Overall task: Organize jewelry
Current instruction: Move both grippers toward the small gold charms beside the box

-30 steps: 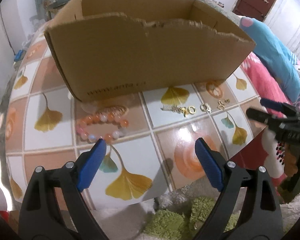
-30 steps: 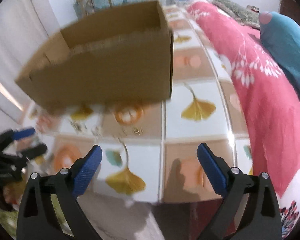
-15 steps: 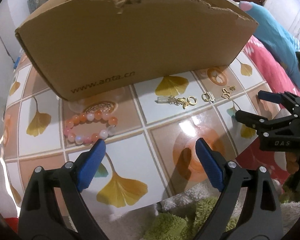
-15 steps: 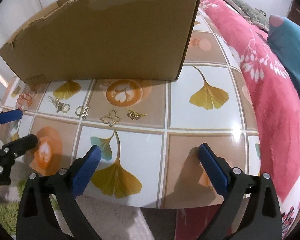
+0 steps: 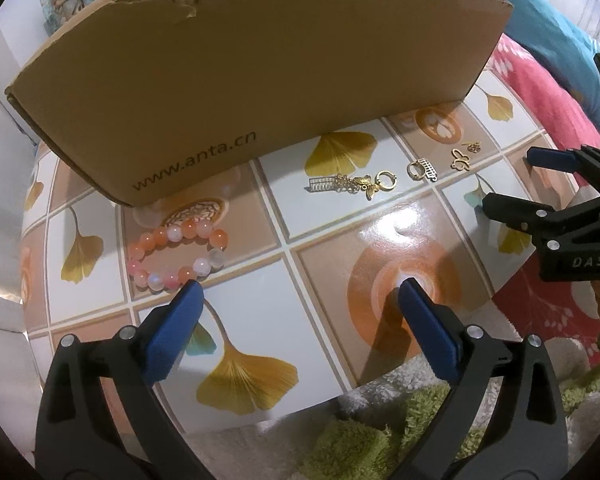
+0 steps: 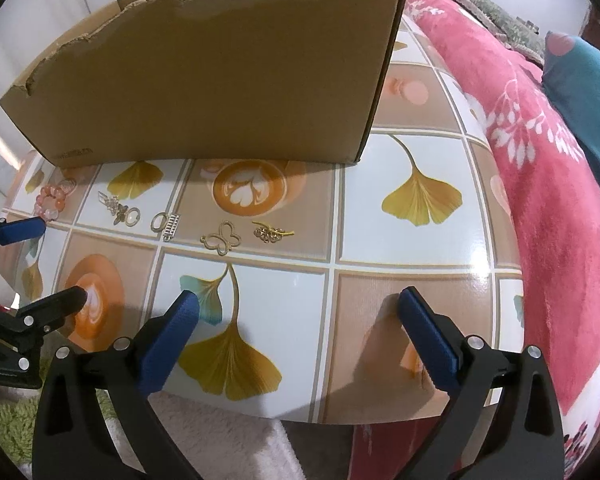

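Observation:
A pink and orange bead bracelet [image 5: 178, 254] lies on the ginkgo-patterned table [image 5: 340, 248] just past my left gripper's [image 5: 299, 288] left fingertip. The left jaws are opening, with only bare table between them. Gold pieces lie in a row before the cardboard box [image 5: 260, 60]: a butterfly charm with a ring [image 5: 352, 186], a ring with a ladder piece [image 5: 422, 169], a butterfly outline [image 6: 222, 238] and a leaf brooch [image 6: 272, 233]. My right gripper [image 6: 299, 296] stands open over the table's [image 6: 400, 248] front edge, short of the butterfly outline.
The box's tall front wall [image 6: 220, 68] rises close behind the jewelry. A pink floral bedspread [image 6: 540, 160] and a teal pillow [image 6: 588, 92] lie to the right. A green shaggy rug [image 5: 380, 440] is below the table's front edge.
My left gripper has come lower and closer to the box and the bracelet, and its jaws stand slightly wider. The right view has steadied from a blur, lower over the table.

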A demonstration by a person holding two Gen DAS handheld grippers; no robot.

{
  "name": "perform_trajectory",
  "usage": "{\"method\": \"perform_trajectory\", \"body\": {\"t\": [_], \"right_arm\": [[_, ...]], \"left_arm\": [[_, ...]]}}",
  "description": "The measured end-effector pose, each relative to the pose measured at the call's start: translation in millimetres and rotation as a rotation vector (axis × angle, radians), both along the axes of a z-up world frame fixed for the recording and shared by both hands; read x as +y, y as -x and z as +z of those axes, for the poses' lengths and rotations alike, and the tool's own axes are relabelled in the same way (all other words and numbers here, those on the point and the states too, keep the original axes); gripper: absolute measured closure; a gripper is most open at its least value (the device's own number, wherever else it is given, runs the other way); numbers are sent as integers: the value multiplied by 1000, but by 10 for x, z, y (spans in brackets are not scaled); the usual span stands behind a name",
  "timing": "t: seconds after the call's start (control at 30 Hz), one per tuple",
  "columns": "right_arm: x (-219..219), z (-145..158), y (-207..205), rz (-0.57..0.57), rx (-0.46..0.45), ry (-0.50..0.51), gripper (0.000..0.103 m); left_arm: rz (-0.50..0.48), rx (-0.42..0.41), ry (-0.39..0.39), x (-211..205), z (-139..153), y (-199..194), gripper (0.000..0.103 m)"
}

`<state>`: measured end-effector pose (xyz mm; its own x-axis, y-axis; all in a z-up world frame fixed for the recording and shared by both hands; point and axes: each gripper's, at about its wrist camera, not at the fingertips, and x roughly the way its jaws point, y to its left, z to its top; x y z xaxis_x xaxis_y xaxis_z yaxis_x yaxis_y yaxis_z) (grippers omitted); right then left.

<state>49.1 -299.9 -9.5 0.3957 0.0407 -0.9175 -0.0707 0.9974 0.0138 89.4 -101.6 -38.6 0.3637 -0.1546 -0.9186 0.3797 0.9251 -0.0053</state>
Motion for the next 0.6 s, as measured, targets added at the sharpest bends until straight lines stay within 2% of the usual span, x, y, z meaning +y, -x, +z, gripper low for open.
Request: {"method": "perform_trajectory", "body": {"t": [0.6], "right_arm": [[-6,-7,-68,0,26,-2,7]], "left_arm": [[-3,-3,-4,14,-12,7,7]]}}
